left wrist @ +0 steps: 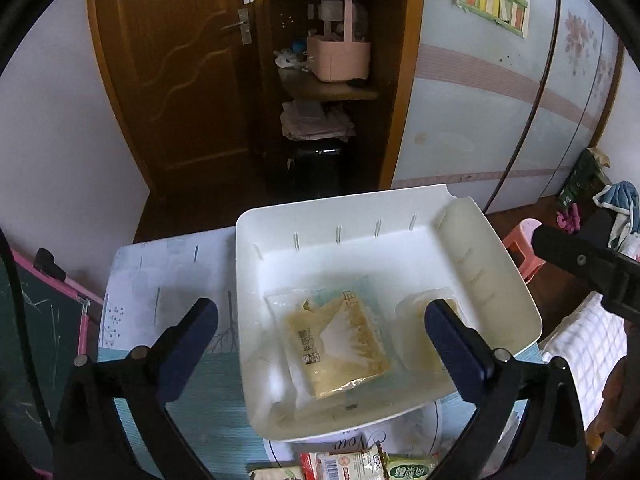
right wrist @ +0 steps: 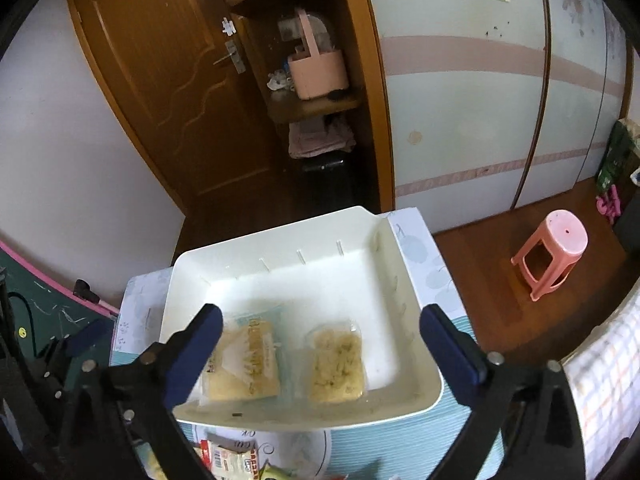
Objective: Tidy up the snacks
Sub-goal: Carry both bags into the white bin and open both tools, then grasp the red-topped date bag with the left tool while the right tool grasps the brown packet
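Observation:
A white plastic bin (left wrist: 320,216) (right wrist: 280,240) stands on the small table. Two clear yellow snack packets lie flat in it: a printed one (left wrist: 340,344) (right wrist: 244,364) on the left and a plain one (left wrist: 416,320) (right wrist: 336,360) on the right. More snack packets (left wrist: 352,464) (right wrist: 232,460) lie on the table in front of the bin. My left gripper (left wrist: 320,332) is open and empty above the bin's front part. My right gripper (right wrist: 320,344) is open and empty above the bin too; its arm shows at the right of the left wrist view (left wrist: 584,264).
The table has a blue patterned cloth (left wrist: 168,280) (right wrist: 452,304). A pink stool (right wrist: 552,256) (left wrist: 524,248) stands on the wooden floor to the right. A chalkboard (left wrist: 36,340) leans at the left. A checked cloth (right wrist: 600,368) lies at the right. A wooden door and shelves stand behind.

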Available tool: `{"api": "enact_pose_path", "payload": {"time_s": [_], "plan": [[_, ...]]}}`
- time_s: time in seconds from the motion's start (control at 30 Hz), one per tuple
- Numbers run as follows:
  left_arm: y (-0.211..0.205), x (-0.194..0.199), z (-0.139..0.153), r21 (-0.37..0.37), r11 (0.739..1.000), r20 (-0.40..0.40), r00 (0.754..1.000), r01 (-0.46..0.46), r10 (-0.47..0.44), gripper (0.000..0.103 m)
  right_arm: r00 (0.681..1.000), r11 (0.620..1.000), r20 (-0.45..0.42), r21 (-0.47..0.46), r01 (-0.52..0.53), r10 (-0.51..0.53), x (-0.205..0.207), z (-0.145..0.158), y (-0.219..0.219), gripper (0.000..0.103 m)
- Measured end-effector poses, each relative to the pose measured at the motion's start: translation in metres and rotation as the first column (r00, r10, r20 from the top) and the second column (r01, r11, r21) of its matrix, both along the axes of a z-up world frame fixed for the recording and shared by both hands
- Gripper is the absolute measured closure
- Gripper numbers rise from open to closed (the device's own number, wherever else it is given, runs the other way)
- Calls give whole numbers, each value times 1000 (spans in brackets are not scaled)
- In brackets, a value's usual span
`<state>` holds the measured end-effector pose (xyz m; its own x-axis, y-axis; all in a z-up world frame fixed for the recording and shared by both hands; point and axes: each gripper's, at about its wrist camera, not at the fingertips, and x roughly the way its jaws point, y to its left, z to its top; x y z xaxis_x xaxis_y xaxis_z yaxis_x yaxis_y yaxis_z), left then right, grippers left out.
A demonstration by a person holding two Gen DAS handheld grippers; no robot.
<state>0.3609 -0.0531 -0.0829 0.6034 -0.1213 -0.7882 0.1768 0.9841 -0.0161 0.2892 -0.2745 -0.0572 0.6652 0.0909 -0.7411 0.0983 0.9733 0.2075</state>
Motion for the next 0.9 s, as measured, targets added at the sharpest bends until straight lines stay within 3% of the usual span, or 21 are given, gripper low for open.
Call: {"api": "enact_pose_path", "payload": {"time_s": [0.23, 0.57, 0.73, 0.9], "plan": [[16, -41, 12, -58, 998, 10, 1000, -1, 1, 0, 999, 1000, 44, 25, 10, -11, -18, 11, -1, 2], [35, -103, 56, -102, 994, 48, 998, 38, -34, 0, 989, 999, 148, 34, -18, 12, -77, 43, 10, 2], [43, -138, 72, -54, 996, 77, 994, 76, -72, 0, 975, 997, 217, 35, -64, 55, -112, 63, 17, 2], [57, -171, 88, -76, 994, 78, 994, 85, -79, 0, 964, 993, 238, 10, -121, 115, -146, 78, 28, 2]]}}
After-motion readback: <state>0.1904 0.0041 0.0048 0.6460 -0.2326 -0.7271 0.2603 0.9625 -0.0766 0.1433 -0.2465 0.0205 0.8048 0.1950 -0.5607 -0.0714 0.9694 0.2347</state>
